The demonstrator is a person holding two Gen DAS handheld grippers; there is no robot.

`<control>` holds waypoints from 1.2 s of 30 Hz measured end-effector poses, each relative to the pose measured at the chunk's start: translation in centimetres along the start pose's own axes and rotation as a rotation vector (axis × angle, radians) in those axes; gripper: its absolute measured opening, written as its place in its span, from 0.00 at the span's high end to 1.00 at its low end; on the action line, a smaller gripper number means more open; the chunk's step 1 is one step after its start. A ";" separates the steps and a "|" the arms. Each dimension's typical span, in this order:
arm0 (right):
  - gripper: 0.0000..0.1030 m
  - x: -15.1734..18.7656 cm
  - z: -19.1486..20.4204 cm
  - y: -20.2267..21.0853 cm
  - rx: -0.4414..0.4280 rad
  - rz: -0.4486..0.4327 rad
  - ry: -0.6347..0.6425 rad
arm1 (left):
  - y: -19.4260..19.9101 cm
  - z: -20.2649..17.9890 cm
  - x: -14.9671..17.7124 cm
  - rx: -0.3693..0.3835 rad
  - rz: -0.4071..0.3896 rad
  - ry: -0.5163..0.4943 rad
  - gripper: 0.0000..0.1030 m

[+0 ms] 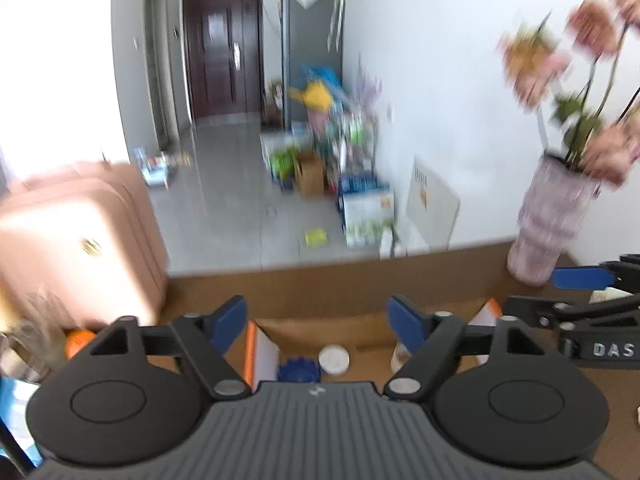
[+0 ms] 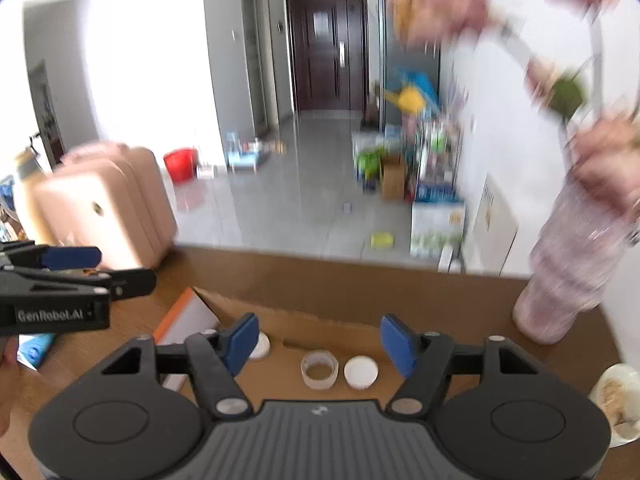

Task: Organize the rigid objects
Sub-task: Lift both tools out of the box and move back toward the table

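An open cardboard box (image 1: 360,330) with orange-edged flaps sits on the brown table; it also shows in the right wrist view (image 2: 340,332). Inside lie a white round lid (image 1: 334,359), a blue toothed disc (image 1: 299,370) and a small jar (image 1: 400,356). The right wrist view shows a clear open jar (image 2: 319,369) and a white cap (image 2: 361,372) in the box. My left gripper (image 1: 318,320) is open and empty above the box. My right gripper (image 2: 319,338) is open and empty above the box, and shows side-on in the left wrist view (image 1: 580,280).
A pink vase with flowers (image 1: 548,224) stands at the table's right rear; it also shows in the right wrist view (image 2: 572,264). A pink suitcase (image 1: 76,240) stands left of the table. A bowl (image 2: 618,400) sits at the right. Boxes and clutter line the floor by the wall.
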State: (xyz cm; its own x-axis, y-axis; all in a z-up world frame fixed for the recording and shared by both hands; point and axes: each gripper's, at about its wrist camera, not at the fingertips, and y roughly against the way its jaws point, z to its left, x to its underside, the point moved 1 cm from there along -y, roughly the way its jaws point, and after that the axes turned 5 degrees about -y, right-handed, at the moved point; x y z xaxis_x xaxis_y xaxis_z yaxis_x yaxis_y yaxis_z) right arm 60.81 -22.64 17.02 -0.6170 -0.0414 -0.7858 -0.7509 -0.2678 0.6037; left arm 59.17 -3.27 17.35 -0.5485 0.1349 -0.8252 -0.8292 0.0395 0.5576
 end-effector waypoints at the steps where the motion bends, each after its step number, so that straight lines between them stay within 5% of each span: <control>1: 0.30 0.0 0.2 2.0 -0.003 -0.042 0.009 | 1.6 -0.1 -0.2 -0.011 -0.037 0.001 0.17; 10: 0.18 0.9 2.2 17.9 -0.008 -0.389 0.031 | 15.2 -2.0 -0.2 -0.043 -0.333 -0.024 0.07; 21: 0.14 7.0 4.6 26.0 -0.006 -0.562 0.029 | 24.6 -3.3 5.0 -0.043 -0.504 -0.018 0.02; 31: 0.05 19.3 5.6 31.0 -0.030 -0.698 0.054 | 31.0 -2.8 16.5 -0.058 -0.644 -0.057 0.00; 36: 0.04 27.8 6.1 31.2 -0.018 -0.699 0.076 | 32.3 -2.8 24.5 0.008 -0.604 -0.041 0.00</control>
State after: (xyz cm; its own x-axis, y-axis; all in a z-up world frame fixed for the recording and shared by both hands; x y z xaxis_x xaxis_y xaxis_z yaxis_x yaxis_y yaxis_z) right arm 18.78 -26.32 14.84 0.0274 0.0796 -0.9965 -0.9611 -0.2721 -0.0482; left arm 18.70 -1.46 14.89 0.0233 0.1243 -0.9920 -0.9917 0.1284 -0.0072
